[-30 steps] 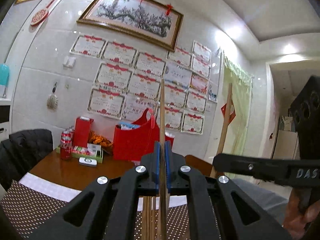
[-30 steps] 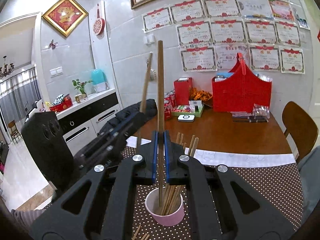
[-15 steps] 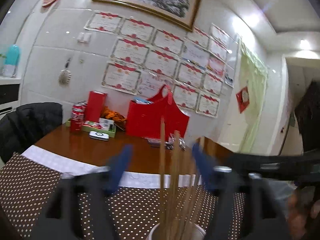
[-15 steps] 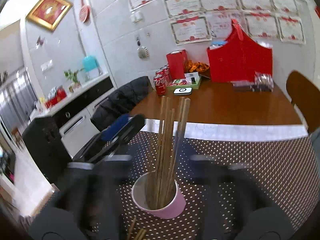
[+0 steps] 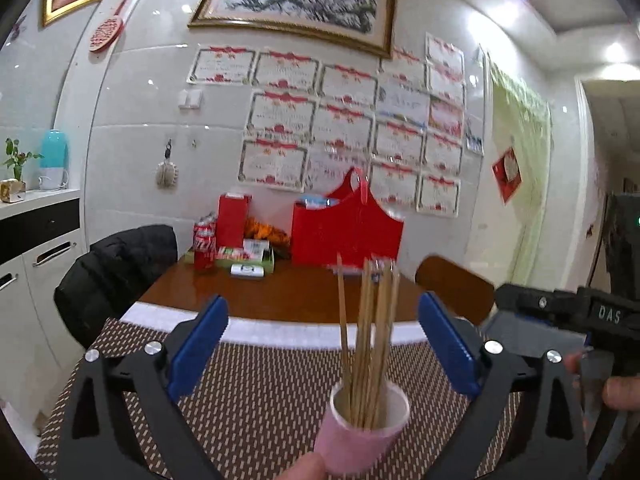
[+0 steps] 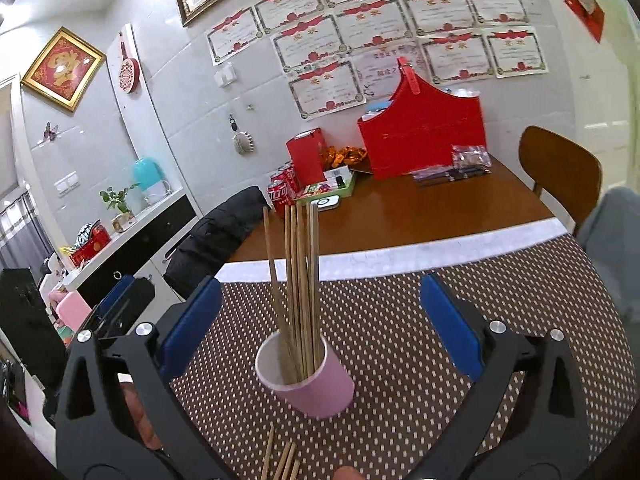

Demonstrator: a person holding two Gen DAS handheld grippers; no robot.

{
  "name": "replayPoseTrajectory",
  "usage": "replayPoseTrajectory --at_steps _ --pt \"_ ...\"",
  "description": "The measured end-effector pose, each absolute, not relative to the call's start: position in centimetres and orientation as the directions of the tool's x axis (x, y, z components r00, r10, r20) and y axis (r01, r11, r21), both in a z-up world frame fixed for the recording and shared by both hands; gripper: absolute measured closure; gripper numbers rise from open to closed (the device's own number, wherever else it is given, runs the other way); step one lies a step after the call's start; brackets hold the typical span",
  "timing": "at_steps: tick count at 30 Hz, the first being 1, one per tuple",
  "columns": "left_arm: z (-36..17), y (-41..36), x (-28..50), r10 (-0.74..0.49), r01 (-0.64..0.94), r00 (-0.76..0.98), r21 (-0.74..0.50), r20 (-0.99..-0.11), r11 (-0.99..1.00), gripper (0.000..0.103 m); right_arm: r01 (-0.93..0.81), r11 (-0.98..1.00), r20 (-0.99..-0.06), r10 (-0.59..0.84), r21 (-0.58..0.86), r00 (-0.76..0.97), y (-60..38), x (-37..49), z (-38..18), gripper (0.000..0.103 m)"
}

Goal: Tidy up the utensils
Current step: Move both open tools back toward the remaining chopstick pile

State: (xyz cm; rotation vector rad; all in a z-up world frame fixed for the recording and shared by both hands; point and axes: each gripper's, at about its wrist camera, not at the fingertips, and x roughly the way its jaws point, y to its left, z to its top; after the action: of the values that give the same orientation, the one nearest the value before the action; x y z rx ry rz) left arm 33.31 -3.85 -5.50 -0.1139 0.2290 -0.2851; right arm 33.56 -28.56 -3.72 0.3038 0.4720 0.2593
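Left claw wide open — wooden chopsticks upright in pink cup.

Left gripper, lower frame, its jaws just opened wide, nothing between the blue pads. Lower centre: pink cup holding upright chopsticks on a dotted brown mat. Right edge: right gripper.
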Motion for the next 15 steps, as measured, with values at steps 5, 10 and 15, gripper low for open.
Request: replayPoseTrajectory --at_steps 5,10,15 --pt "-5.9 -4.0 29.7 -0.247 0.237 0.929 -0.068 -0.275 0.969 0.009 -0.138 0.934 -0.419 0.276 0.33 0.865 -29.1 30.3 -4.0 0.006" --pt "-6.7 -3.8 27.1 -0.19 0.203 0.92 0.004 -0.342 0.979 0.009 -0.116 0.94 -0.421 0.251 0.32 0.872 -29.7 27.7 -3.8 0.006" --pt "-7.3 -2.9 25.2 -0.158 0.175 0.907 0.009 -0.39 0.985 0.009 -0.113 0.945 -0.42 0.242 0.307 0.875 -29.4 25.8 -3.5 0.006"
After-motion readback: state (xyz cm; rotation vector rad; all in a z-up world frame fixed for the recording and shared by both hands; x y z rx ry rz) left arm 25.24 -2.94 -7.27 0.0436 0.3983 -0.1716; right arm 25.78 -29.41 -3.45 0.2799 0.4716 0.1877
